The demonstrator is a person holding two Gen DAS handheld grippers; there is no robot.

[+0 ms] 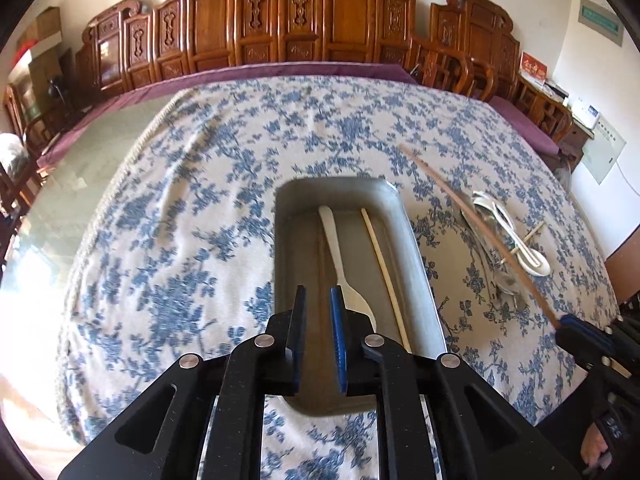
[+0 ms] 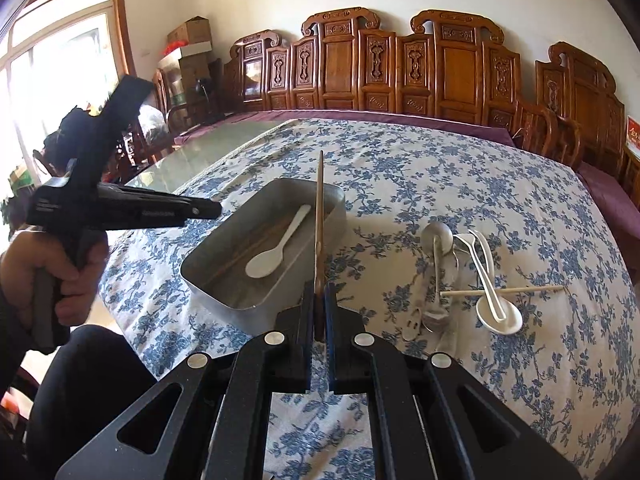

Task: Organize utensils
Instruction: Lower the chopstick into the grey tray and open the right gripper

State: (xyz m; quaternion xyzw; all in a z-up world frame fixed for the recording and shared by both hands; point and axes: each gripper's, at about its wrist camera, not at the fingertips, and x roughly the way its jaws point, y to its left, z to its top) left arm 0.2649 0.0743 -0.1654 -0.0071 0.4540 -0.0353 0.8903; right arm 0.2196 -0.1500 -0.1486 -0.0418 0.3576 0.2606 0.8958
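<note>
- A dark wooden chopstick (image 2: 319, 216) is clenched between the fingers of the right tool (image 2: 319, 312); in the right wrist view it rises from the pads and its tip reaches over the far rim of the metal tray (image 2: 256, 312).
- In the left wrist view the same chopstick (image 1: 476, 236) slants above the loose pile, its lower end in the right tool (image 1: 568, 326).
- The tray sits on the blue-flowered cloth (image 2: 440, 184) covering the bench, long side running away from the person.
- Inside the tray lie a white plastic spoon (image 2: 276, 250), a pale chopstick (image 1: 384, 276) along the right wall, and dark brown sticks on the floor beside the spoon.
- To the right of the tray, well apart from it, a loose pile of utensils rests on the cloth: metal spoons (image 2: 438, 264), white spoons (image 2: 498, 312) and a pale chopstick (image 2: 504, 291) lying across them.
- The left tool (image 1: 319, 316) hovers over the near end of the tray with a gap between its fingers and nothing in it; the spoon's bowl lies just past its right finger.
- A hand (image 2: 48, 276) grips the left tool's handle.
- Carved wooden chairs (image 2: 460, 68) line the wall behind the bench.
</note>
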